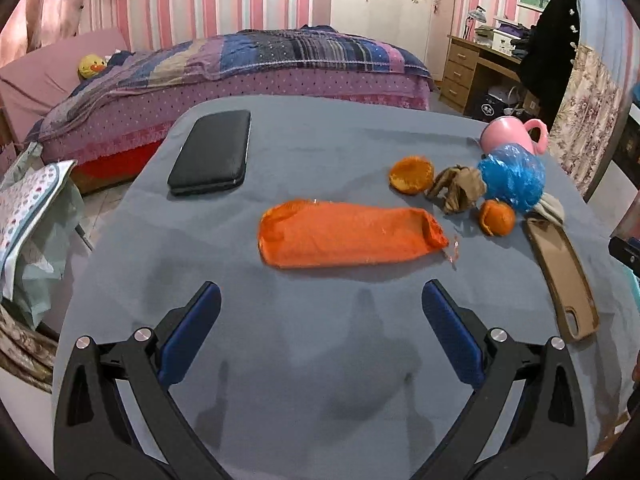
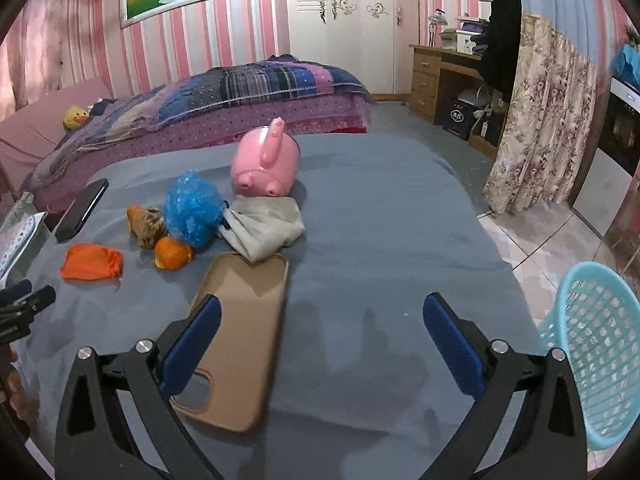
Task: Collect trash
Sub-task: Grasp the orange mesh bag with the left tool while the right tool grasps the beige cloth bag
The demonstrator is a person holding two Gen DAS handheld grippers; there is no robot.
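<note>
Starting at the left: black phone [image 1: 210, 154] flat on the grey table [image 1: 320, 360], then the orange mesh bag [image 1: 350, 236] dead ahead of the left gripper [image 1: 320, 300], jaws spread wide, empty. Peels [image 1: 412, 174], blue bag [image 1: 512, 178], orange [image 1: 497, 218] cluster right. Right gripper [image 2: 320, 310] gapes empty over the phone case [image 2: 240, 332]; basket [image 2: 592, 360] beside the table.

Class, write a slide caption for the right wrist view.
Open right gripper over tan phone case; peel scraps, blue bag ahead.
</note>
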